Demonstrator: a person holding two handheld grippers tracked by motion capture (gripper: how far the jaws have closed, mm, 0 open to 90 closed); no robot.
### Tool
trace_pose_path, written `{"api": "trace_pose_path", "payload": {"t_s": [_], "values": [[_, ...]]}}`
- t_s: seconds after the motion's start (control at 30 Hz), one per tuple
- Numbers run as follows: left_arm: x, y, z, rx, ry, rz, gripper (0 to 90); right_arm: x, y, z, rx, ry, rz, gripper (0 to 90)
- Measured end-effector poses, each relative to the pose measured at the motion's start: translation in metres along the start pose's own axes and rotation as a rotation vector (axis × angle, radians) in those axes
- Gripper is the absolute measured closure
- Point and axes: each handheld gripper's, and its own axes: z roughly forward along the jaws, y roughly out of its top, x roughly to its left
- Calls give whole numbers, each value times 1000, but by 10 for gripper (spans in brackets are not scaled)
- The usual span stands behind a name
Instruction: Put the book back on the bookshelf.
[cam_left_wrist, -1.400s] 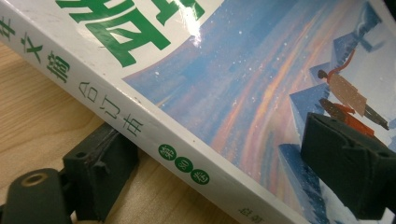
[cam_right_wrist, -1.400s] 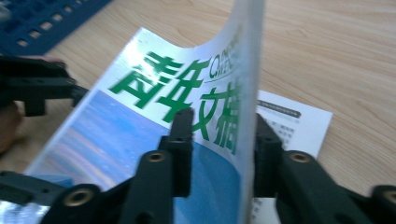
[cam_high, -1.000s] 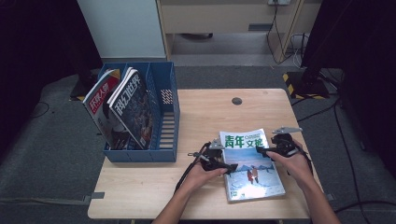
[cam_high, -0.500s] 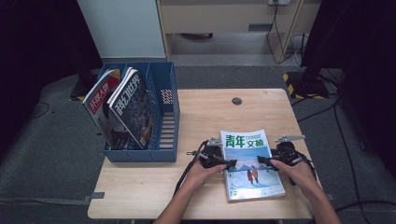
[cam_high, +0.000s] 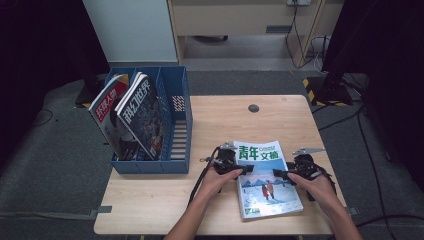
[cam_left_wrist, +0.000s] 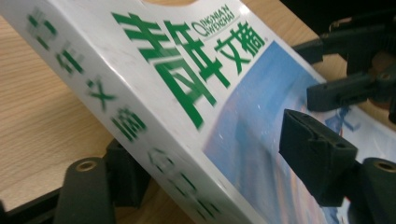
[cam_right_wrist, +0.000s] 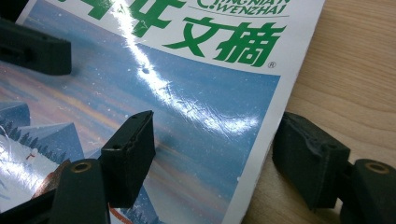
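Landmark: the blue file rack (cam_high: 176, 125) at the table's far-left corner; every place below is given from it.
Magazine: the green-titled magazine (cam_high: 267, 180) lies flat on the wooden table (cam_high: 165, 200), to the right of the rack and nearer the person, its long axis running away from the person, its spine on the side that faces the rack.
Left gripper: the left gripper (cam_high: 243, 170) sits at the spine edge, the side nearer the rack. Its jaws have just been closing, and in the left gripper view one jaw stands over the cover and the other beside the spine, with the magazine (cam_left_wrist: 187, 107) between them. I cannot see the pads pressing yet, so I read it as straddling, not clamped.
Right gripper: the right gripper (cam_high: 276, 174) is at the opposite long edge, the side away from the rack. Its jaws have also just been closing. In the right gripper view one jaw rests over the cover and the other stands on the wood just off the edge of the magazine (cam_right_wrist: 187, 93), with a gap showing; no grip.
Key relation: both grippers bracket the magazine across its short width. The rack's free right-hand slot lies to the far left, so the left hand is the nearer one.
Rack contents: two magazines (cam_high: 131, 115) lean in its left slots.
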Motion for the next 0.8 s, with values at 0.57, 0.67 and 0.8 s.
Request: {"api": "trace_pose_path", "payload": {"t_s": [0.57,0.67,0.8], "values": [[3,14,-14,-27,34,18,533,14,2,9,-1,18,-25,298],[3,18,-16,-15,32,18,541,16,1,9,-4,17,-22,294],[7,21,-16,9,19,-11,547,18,1,10,-5,18,-22,293]]}}
